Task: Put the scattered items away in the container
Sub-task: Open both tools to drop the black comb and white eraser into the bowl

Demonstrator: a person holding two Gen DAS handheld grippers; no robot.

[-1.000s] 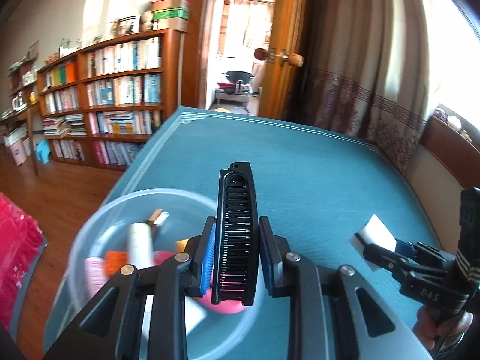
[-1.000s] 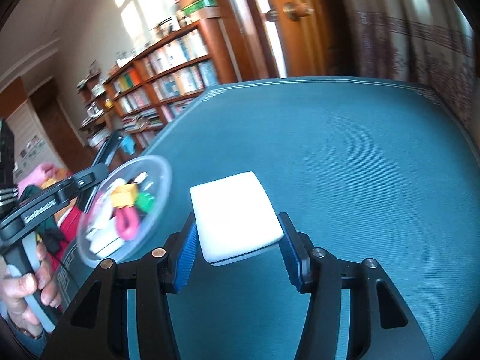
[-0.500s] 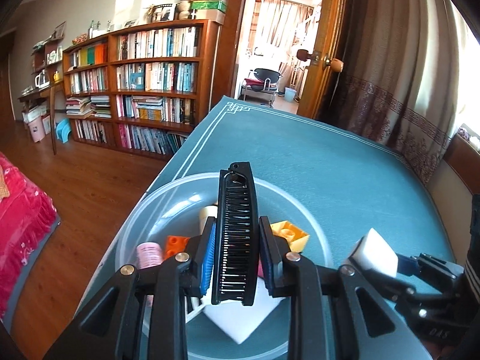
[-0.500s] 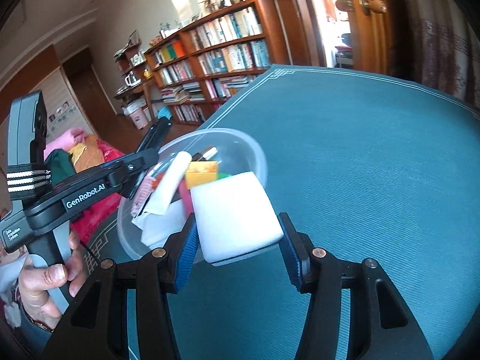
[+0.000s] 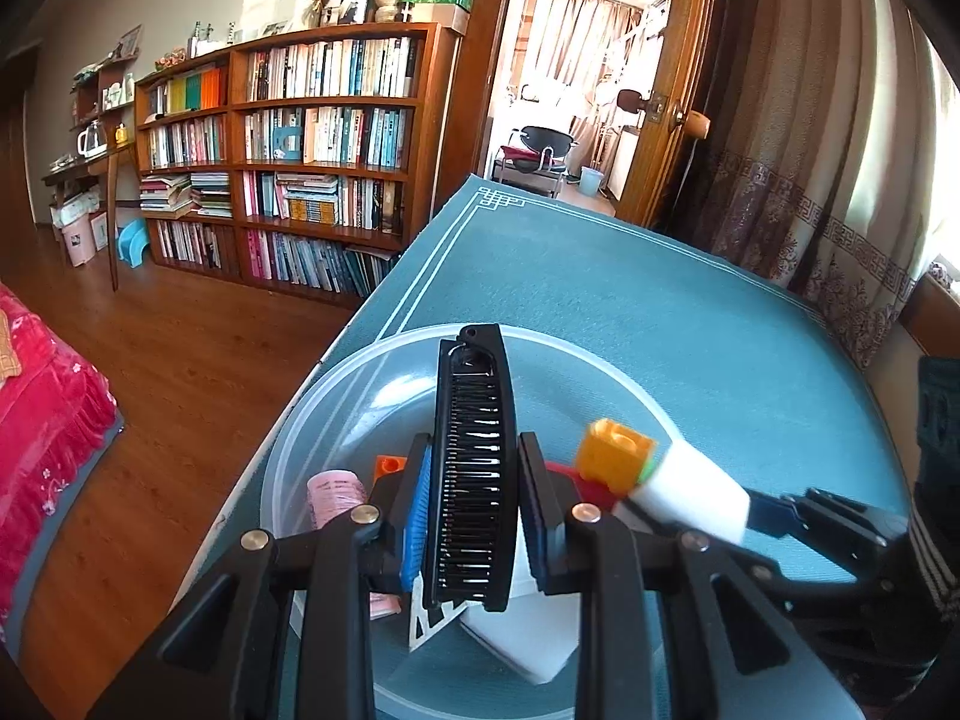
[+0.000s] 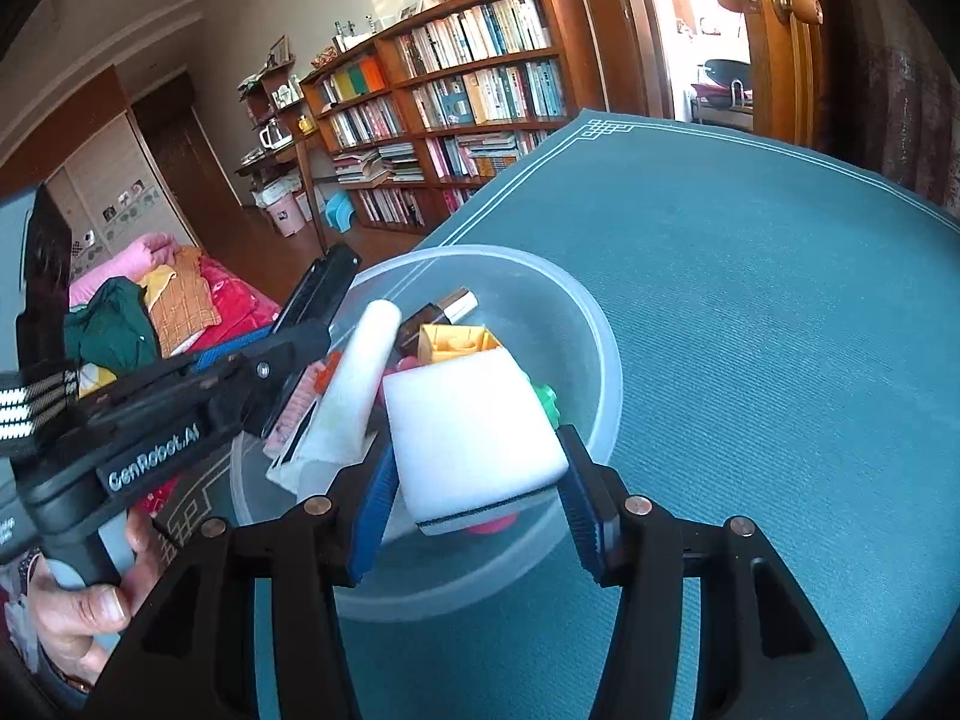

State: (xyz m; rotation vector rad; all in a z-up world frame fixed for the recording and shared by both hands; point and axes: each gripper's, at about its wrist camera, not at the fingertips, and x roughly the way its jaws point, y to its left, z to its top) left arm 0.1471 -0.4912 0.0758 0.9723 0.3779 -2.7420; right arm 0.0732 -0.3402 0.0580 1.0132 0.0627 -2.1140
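A clear plastic bowl (image 5: pixel 336 396) (image 6: pixel 591 324) sits near the left edge of the teal table. Inside lie a yellow block (image 5: pixel 615 456) (image 6: pixel 456 343), a pink roller (image 5: pixel 335 495), a white tube (image 6: pixel 360 378) and other small items. My left gripper (image 5: pixel 471 504) is shut on a black comb (image 5: pixel 471 420), held upright over the bowl. My right gripper (image 6: pixel 477 480) is shut on a white sponge (image 6: pixel 468 426) (image 5: pixel 690 492), held above the bowl's near right rim. The left gripper (image 6: pixel 312 312) also shows from the side in the right wrist view.
The teal tablecloth (image 5: pixel 630 300) (image 6: pixel 750 300) stretches far and right of the bowl. A bookshelf (image 5: pixel 288 150) lines the wall beyond the wooden floor (image 5: pixel 150 396). A doorway (image 5: pixel 582 90) and a curtain (image 5: pixel 810 150) stand behind the table. A hand (image 6: pixel 78 612) grips the left handle.
Both grippers have moved towards the bowl: the comb now hangs over its inside and the sponge has come over its rim. Both grips stayed shut.
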